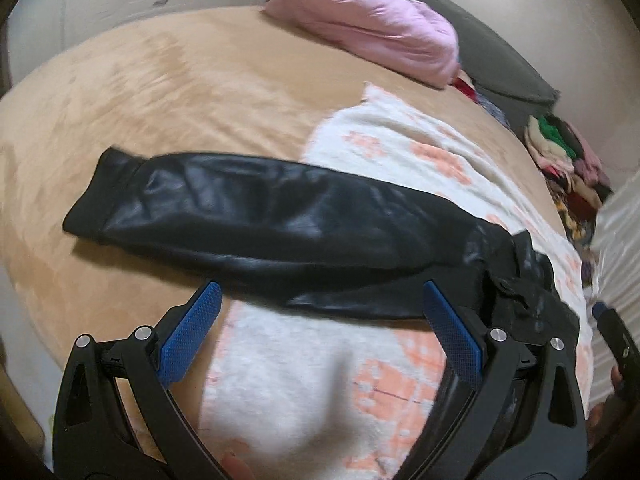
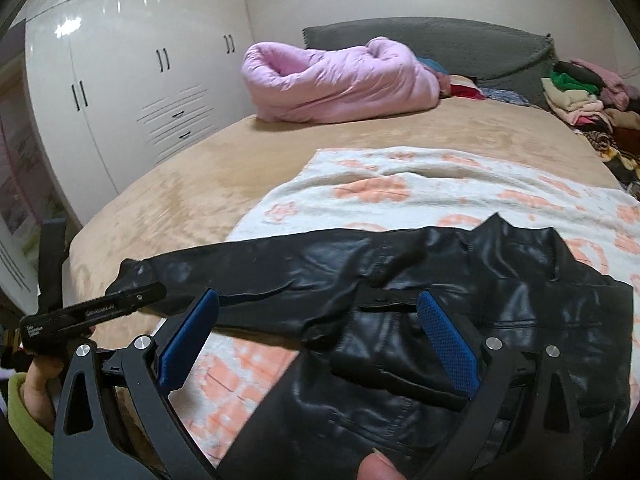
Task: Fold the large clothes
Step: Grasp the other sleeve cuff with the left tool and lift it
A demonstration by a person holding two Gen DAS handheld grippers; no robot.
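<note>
over on the left, a white wardrobe [image 2: 120, 80] stands behind the bed [image 2: 180, 200] with its tan cover, and the left gripper [image 1: 320, 316] hangs with its blue fingers [image 1: 192, 332] spread wide and nothing between them, just short of the sleeve [image 1: 240, 204], which lies stretched out flat toward the left, its cuff on the bare tan cover. moving right, the black leather jacket [image 2: 460, 280] lies on the white and orange blanket [image 2: 440, 192], collar up toward the headboard, and the right gripper [image 2: 318, 336] hovers over the body of it, fingers also spread, gripping nothing. farther back sit a rolled pink quilt [image 2: 340, 84] and, at the far right, a heap of mixed clothes [image 2: 580, 96]. the risk from here, i'd say, is that glossy leather: a shallow pinch on the sleeve could slip out mid-fold, and the stiff panel may spring back open rather than hold a crease. a bite that goes too deep could catch the fluffy blanket as well and drag it up with the jacket, skewing the fold
</note>
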